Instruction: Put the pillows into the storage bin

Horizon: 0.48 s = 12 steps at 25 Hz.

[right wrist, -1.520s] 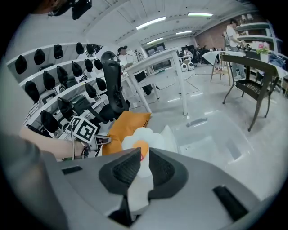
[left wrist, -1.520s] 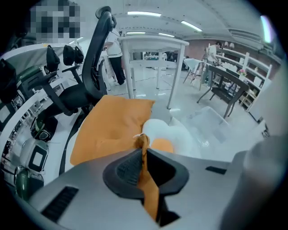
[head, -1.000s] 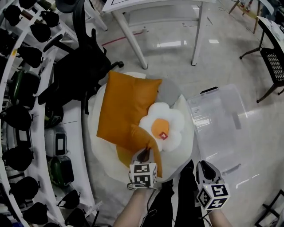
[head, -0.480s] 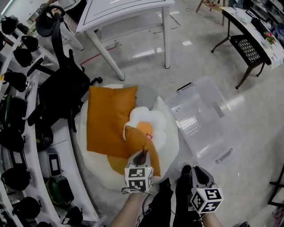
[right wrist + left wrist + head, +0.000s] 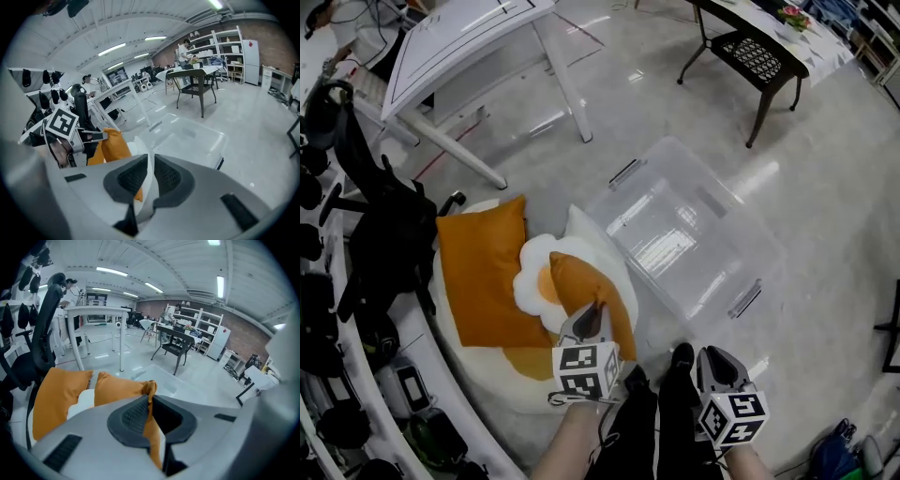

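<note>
The left gripper (image 5: pixel 150 400) is clamping its jaws on a bunched corner of the small orange pillow (image 5: pixel 119 387), and the fabric is hanging down between the pads. In the head view this pillow (image 5: pixel 581 291) is lifting off the heap by that corner, draping over the egg-shaped pillow (image 5: pixel 530 281).

The right gripper (image 5: pixel 150 164) has just been narrowing its jaws, and they are standing a slim gap apart. The white showing in that gap seems to be a pillow lying farther off rather than anything pinched, though the right gripper view is not making this certain. In the head view this gripper (image 5: pixel 720 364) is hovering low at the right, apart from the heap.

The large orange pillow (image 5: pixel 483 281) is lying flat to the left, all of them resting on a big round white cushion (image 5: pixel 473 375). The clear storage bin (image 5: pixel 694 234) is sitting on the floor just right of the heap.
</note>
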### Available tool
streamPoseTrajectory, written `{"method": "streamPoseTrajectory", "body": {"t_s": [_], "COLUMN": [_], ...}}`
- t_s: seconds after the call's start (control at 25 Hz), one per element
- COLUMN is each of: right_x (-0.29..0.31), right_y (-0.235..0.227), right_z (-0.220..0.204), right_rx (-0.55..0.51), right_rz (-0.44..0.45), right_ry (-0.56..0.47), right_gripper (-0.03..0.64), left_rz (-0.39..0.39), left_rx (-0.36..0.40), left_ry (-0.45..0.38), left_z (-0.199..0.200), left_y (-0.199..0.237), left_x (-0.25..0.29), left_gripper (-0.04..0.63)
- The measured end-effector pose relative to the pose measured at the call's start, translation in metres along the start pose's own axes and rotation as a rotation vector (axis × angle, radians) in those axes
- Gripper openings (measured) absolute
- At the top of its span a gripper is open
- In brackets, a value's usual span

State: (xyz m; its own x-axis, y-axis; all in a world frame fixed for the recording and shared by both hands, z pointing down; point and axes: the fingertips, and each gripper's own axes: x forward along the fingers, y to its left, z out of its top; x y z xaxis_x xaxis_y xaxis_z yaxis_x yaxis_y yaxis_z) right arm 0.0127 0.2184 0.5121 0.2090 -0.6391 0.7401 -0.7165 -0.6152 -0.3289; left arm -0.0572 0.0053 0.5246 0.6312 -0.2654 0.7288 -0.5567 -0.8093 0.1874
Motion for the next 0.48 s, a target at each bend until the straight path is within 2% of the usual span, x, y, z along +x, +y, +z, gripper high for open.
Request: {"method": "streamPoseTrajectory", "body": {"t_s": [0.48], "right_x": [-0.032], "right_y": [-0.099], "right_z": [0.017], "right_rx": [0.100], "right_rz": [-0.084], "right_ry": [-0.058], "right_gripper": [0.040], "left_rz": [-0.081], "left_rx": [0.174], "left_ry": [-0.045], "left_z": [0.065], "left_y": [-0.120], "left_x": [0.057], "left_gripper": [0.031]}}
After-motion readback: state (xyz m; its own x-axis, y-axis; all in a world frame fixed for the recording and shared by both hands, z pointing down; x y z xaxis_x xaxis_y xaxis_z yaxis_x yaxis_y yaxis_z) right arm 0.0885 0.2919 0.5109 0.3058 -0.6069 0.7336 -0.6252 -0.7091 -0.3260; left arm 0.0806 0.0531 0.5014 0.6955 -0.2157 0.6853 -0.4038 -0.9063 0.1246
